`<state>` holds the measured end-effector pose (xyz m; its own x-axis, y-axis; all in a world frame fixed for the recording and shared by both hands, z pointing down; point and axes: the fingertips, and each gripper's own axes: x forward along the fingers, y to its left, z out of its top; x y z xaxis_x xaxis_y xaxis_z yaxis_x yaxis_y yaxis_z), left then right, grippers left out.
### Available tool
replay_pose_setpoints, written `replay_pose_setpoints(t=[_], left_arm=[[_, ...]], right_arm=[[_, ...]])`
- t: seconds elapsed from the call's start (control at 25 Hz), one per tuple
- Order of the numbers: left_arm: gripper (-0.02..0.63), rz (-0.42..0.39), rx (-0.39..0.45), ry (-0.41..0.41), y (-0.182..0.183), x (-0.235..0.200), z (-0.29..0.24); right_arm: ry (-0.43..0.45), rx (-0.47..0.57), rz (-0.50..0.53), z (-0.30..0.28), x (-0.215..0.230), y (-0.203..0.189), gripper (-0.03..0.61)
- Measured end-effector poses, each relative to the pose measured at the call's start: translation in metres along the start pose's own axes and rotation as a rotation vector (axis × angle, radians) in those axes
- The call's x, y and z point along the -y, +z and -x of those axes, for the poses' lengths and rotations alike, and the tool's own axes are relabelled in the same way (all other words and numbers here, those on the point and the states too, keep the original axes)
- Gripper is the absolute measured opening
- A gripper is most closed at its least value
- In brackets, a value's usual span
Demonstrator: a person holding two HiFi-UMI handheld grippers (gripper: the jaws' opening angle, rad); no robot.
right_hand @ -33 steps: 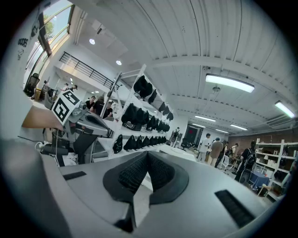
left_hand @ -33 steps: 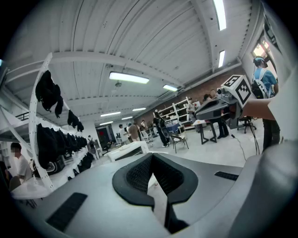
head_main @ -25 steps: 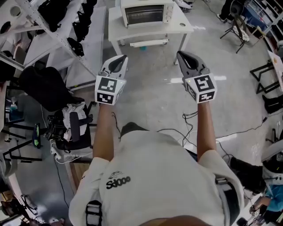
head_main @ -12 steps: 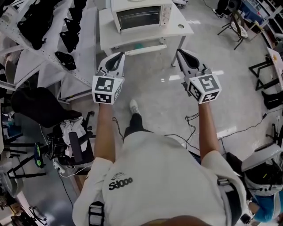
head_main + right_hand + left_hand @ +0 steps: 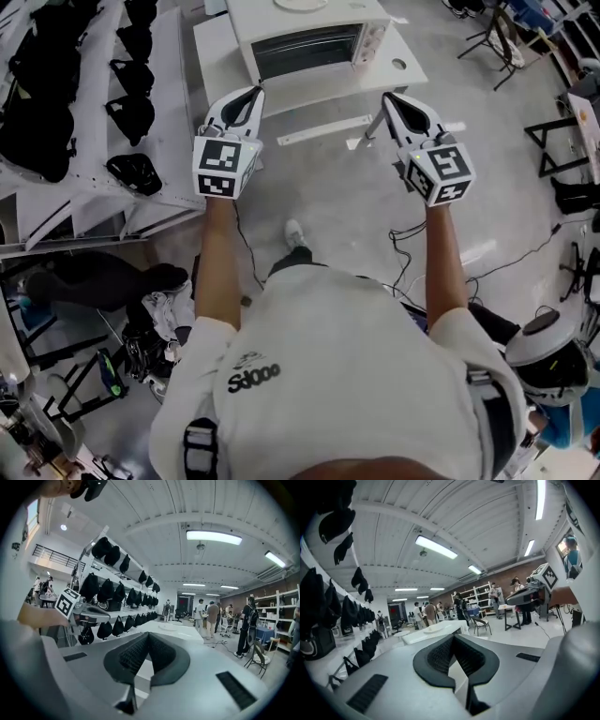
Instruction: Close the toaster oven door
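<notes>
Grey left hand-held gripper (image 5: 247,94) and right hand-held gripper (image 5: 392,99), both closed empty, near one toaster oven (image 5: 309,45).

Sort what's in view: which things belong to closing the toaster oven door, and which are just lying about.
Job: toaster oven, its white table, left gripper, right gripper.
Lying about: dark gear on the white rack, floor cables, black stand.
</notes>
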<state>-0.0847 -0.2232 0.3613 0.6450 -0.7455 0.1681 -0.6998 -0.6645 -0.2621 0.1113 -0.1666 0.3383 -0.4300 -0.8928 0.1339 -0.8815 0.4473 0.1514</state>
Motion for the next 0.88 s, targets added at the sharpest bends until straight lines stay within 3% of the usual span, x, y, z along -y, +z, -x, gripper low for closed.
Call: replay_pose_setpoints(t=[0.16,0.32,0.56,0.72,0.88], left_arm=[[0.017,0.108,-0.034,-0.028,-0.039,-0.034,-0.027],[0.017,0.215,-0.067,-0.046,-0.078,-0.044,-0.044],[0.036,0.346,-0.175,-0.162,-0.143,-0.009,-0.062],[0.110,0.450,-0.271,-0.196,-0.192,0.020,-0.068],[0.143,0.573,-0.348,-0.200,-0.235,0.052,-0.069]], right_arm=[[-0.019,-0.067,0.019,-0.044,-0.005,-0.018,0.008],[0.032,-0.140,0.012,-0.073,-0.015,-0.044,0.008],[0.098,-0.192,-0.016,-0.105,-0.020,-0.076,0.008],[0.172,-0.246,-0.027,-0.121,-0.024,-0.108,0.008],[0.266,-0.321,-0.028,-0.125,-0.030,-0.149,0.008]])
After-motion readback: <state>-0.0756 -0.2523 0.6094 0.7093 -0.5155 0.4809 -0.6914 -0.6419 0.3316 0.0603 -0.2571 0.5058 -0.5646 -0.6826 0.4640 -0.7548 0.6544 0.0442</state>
